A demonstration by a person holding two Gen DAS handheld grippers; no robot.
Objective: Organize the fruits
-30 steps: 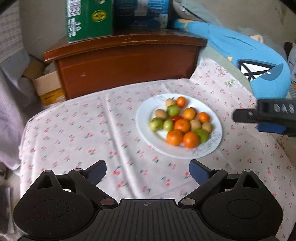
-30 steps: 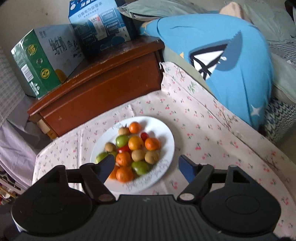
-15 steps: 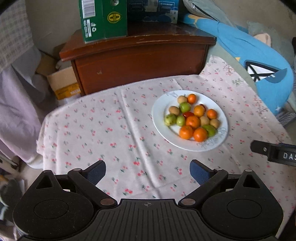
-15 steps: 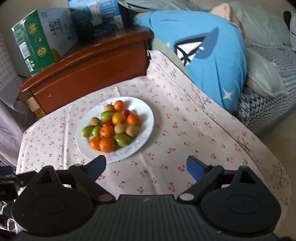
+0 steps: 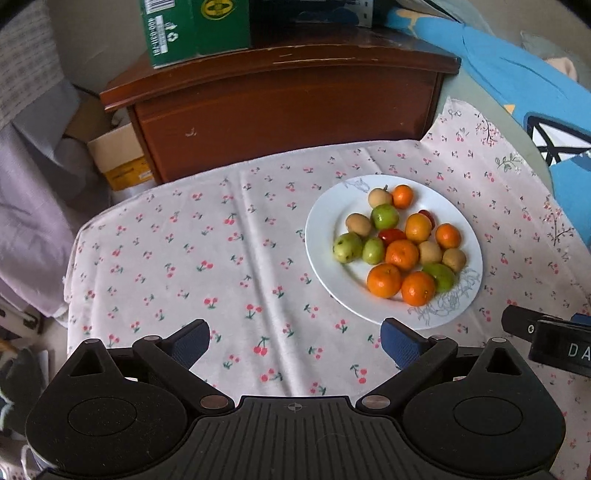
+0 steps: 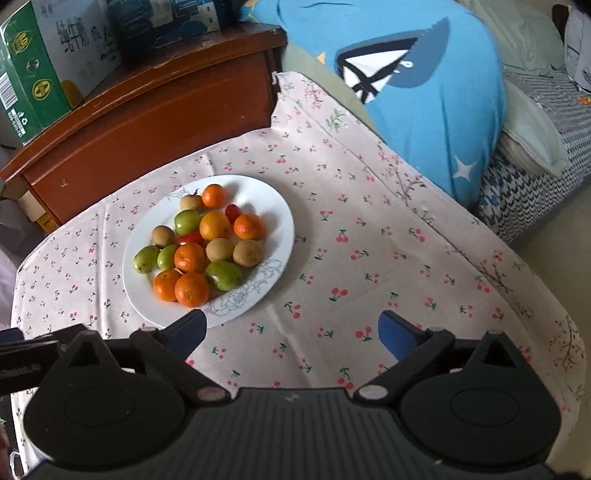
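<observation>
A white plate (image 5: 325, 236) (image 6: 275, 221) sits on the cherry-print tablecloth (image 5: 207, 258) (image 6: 369, 258). It holds several mixed fruits: orange mandarins (image 5: 384, 280) (image 6: 191, 289), green fruits (image 5: 348, 247) (image 6: 223, 275), brown kiwis (image 5: 358, 224) (image 6: 248, 253) and small red tomatoes (image 5: 391, 234) (image 6: 232, 212). My left gripper (image 5: 295, 341) hovers open over the cloth, near and left of the plate. My right gripper (image 6: 291, 330) hangs in front of the plate, its jaws opening wide with nothing between them. The right gripper's black body (image 5: 546, 341) shows at the left wrist view's right edge.
A dark wooden cabinet (image 5: 288, 110) (image 6: 147, 122) stands behind the table, with a green carton (image 5: 195, 29) (image 6: 40, 62) and a blue carton (image 6: 166, 22) on top. A blue plush cushion (image 6: 424, 85) lies to the right. Cardboard boxes (image 5: 118, 158) sit on the floor at left.
The right gripper's jaws have spread wider. Both views have shifted back from the plate and then closer; the fruits have not moved.
</observation>
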